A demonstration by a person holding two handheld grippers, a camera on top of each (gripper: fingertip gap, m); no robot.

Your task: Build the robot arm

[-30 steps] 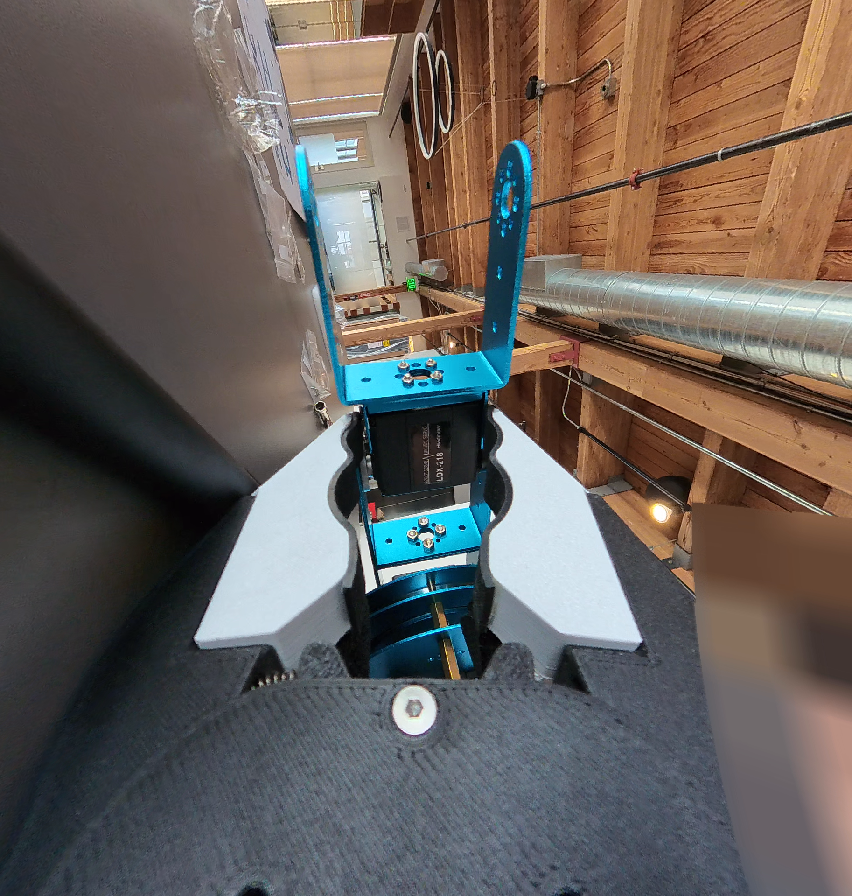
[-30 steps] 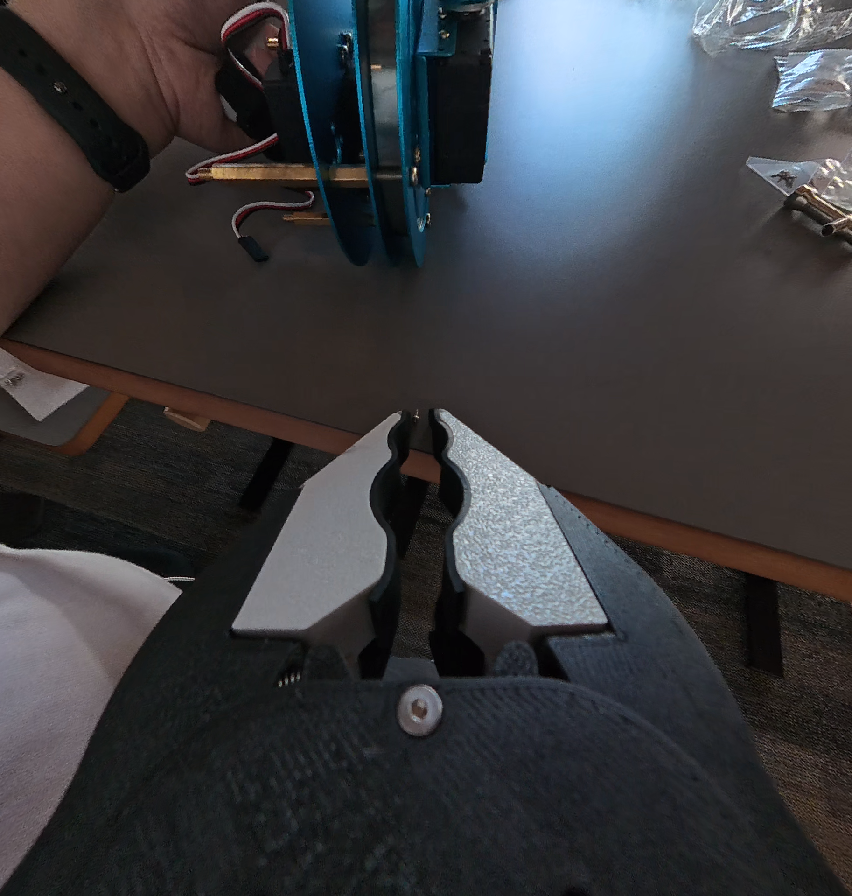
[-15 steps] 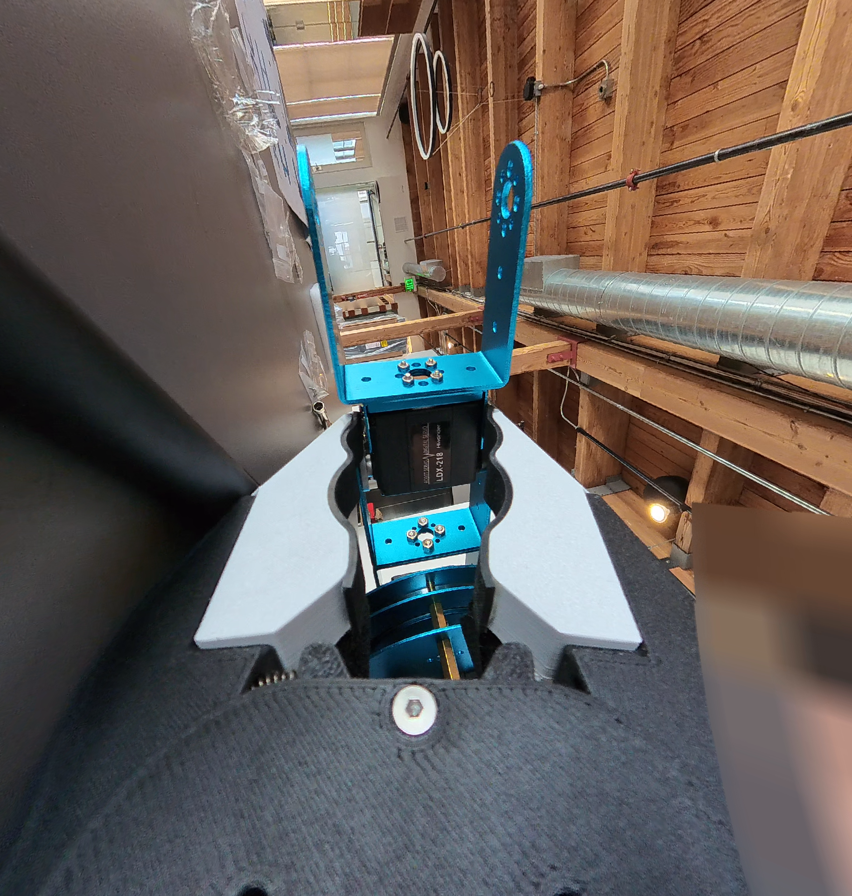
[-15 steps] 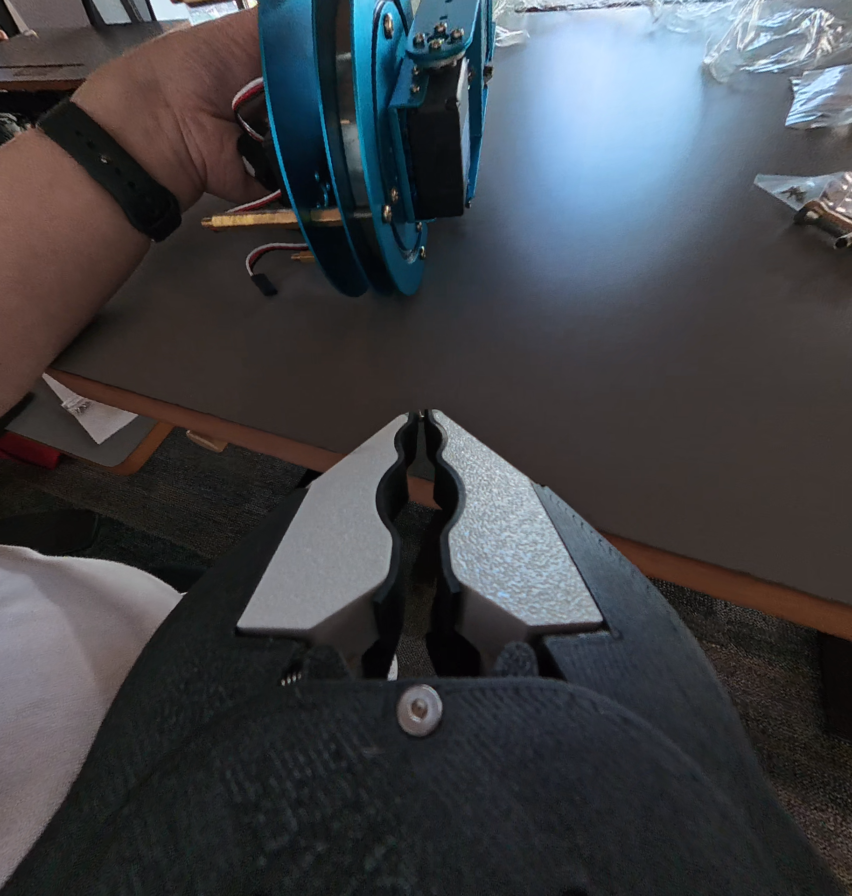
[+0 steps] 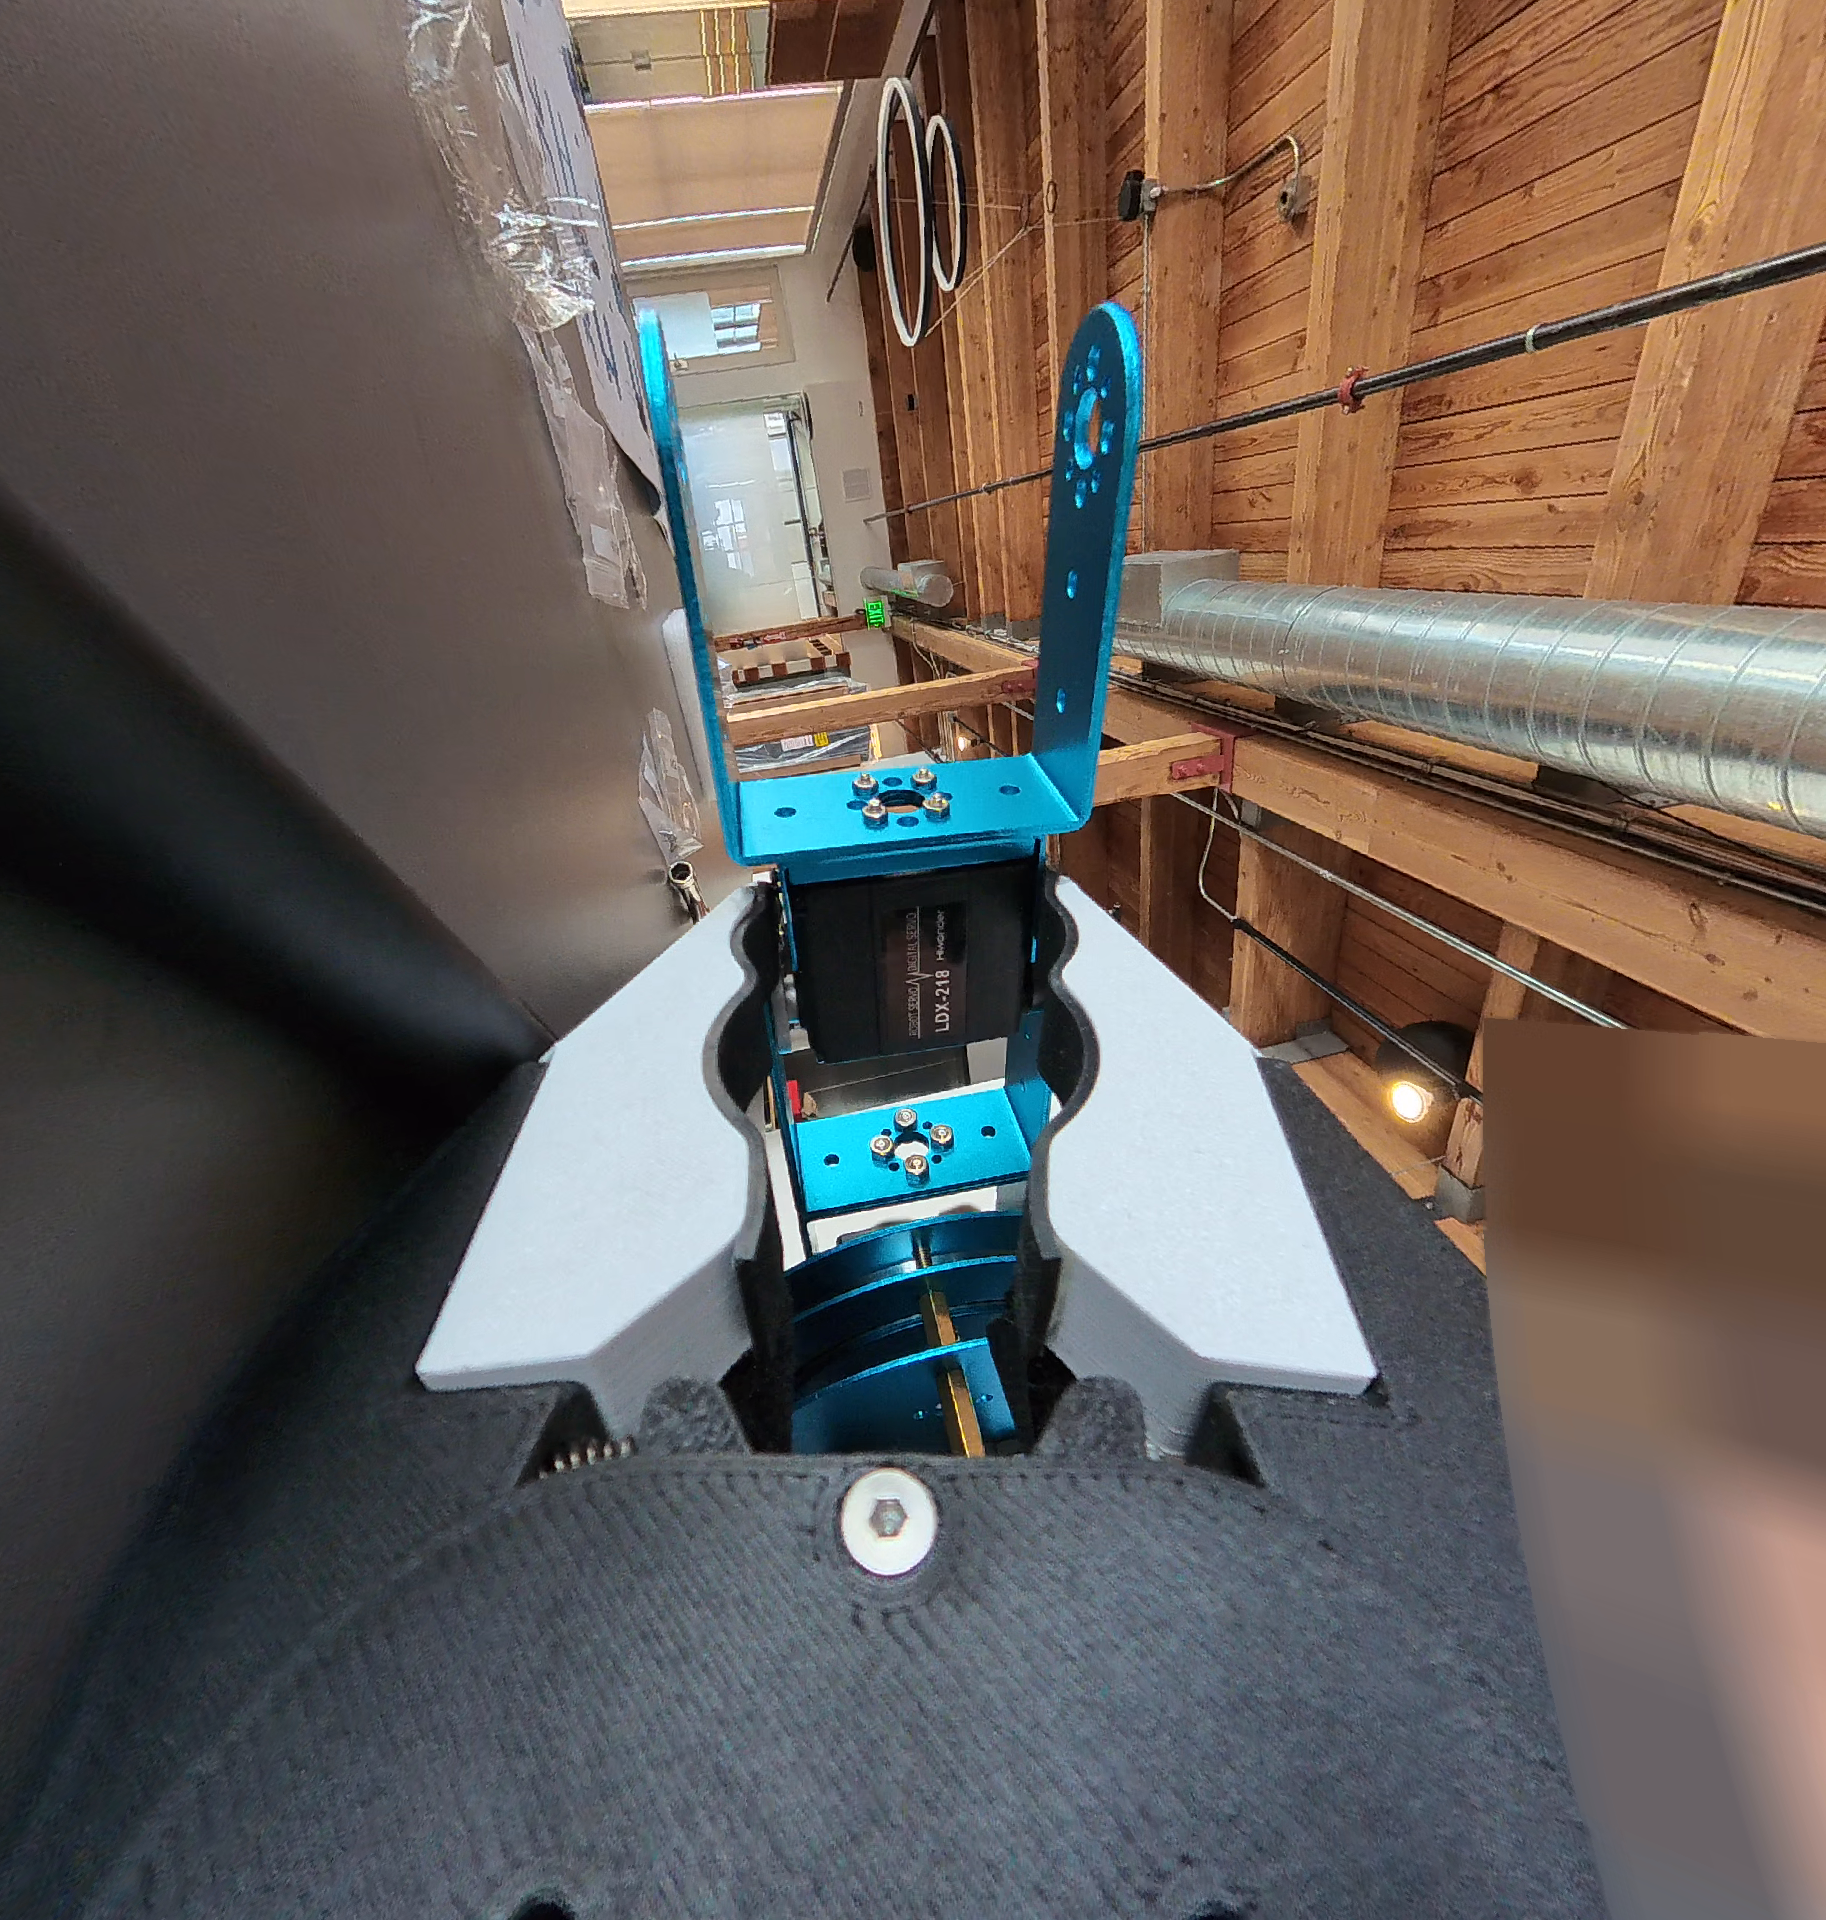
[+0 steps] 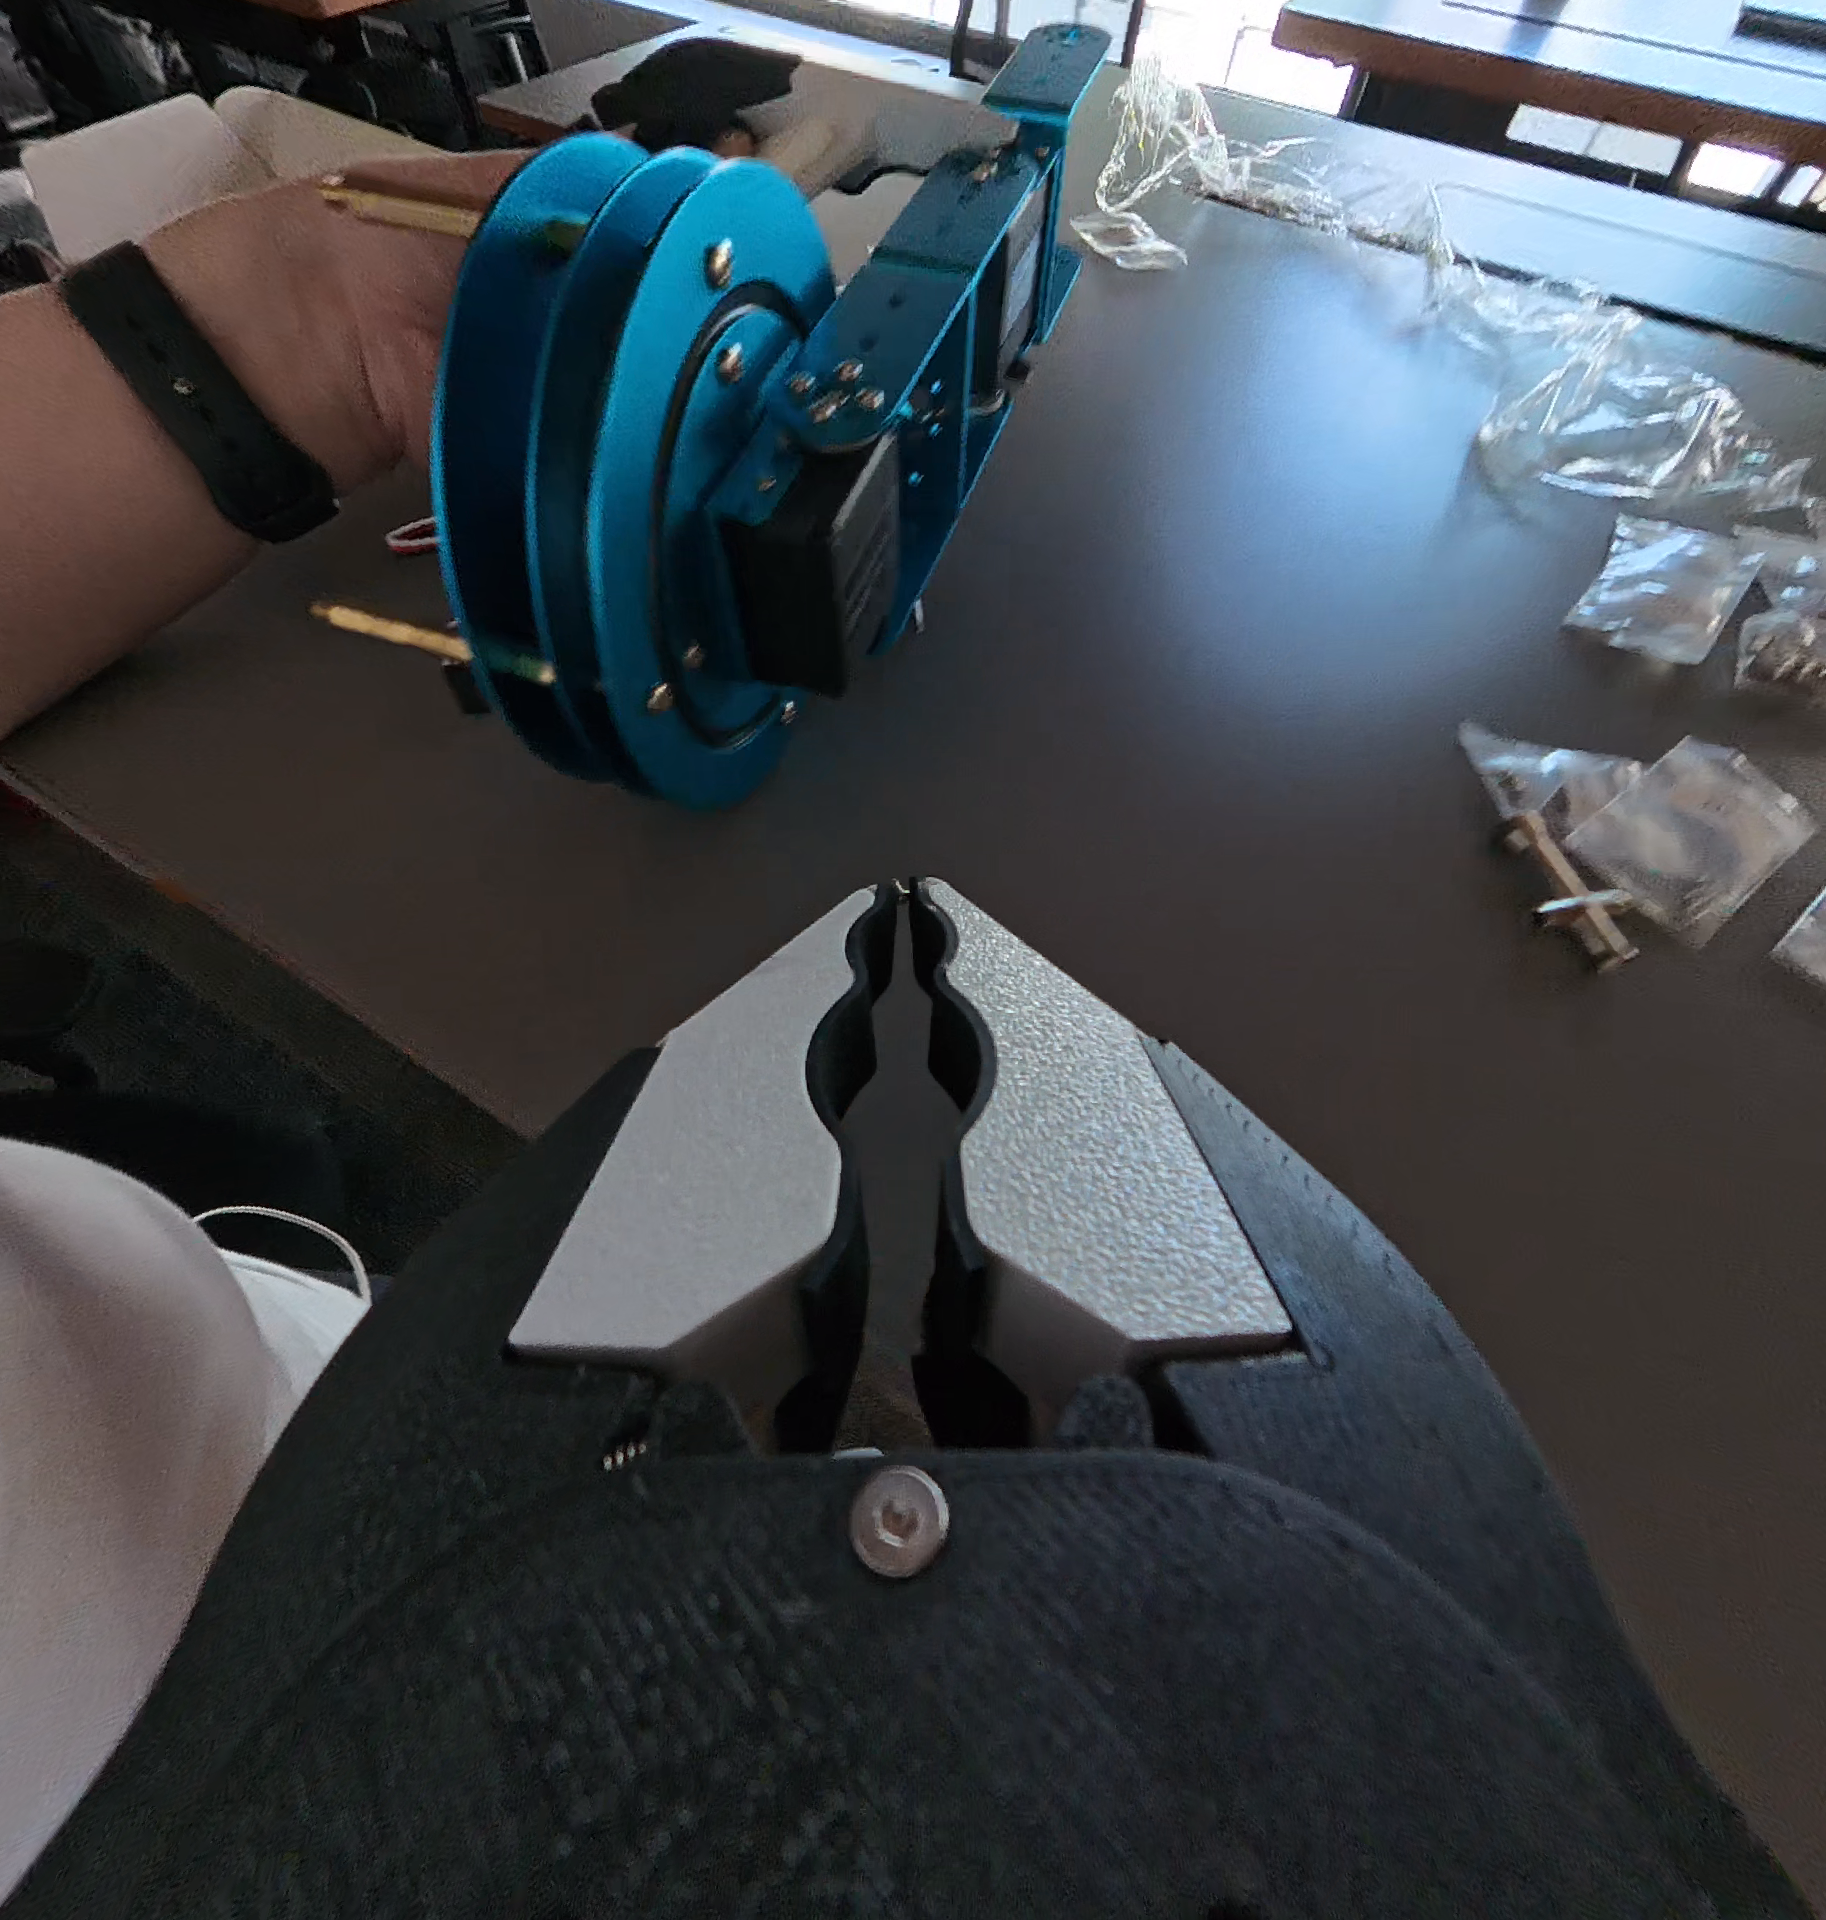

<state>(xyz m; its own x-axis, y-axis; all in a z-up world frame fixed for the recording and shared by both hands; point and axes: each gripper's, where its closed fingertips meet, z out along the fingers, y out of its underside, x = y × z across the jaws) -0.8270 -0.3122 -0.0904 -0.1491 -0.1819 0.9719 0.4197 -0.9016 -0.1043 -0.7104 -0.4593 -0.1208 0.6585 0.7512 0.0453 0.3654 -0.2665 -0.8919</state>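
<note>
Blue servo assembly [image 6: 701, 457] swung round, right gripper [image 6: 901, 894] closer

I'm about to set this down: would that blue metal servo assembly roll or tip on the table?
The blue servo assembly is probably rigid, being bolted metal. Laid sideways, its round discs could roll. The tall bracket may make it top-heavy.

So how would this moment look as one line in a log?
left gripper: shut on blue servo assembly | right gripper: shut, holding nothing, above table edge | plastic bags on table
</note>
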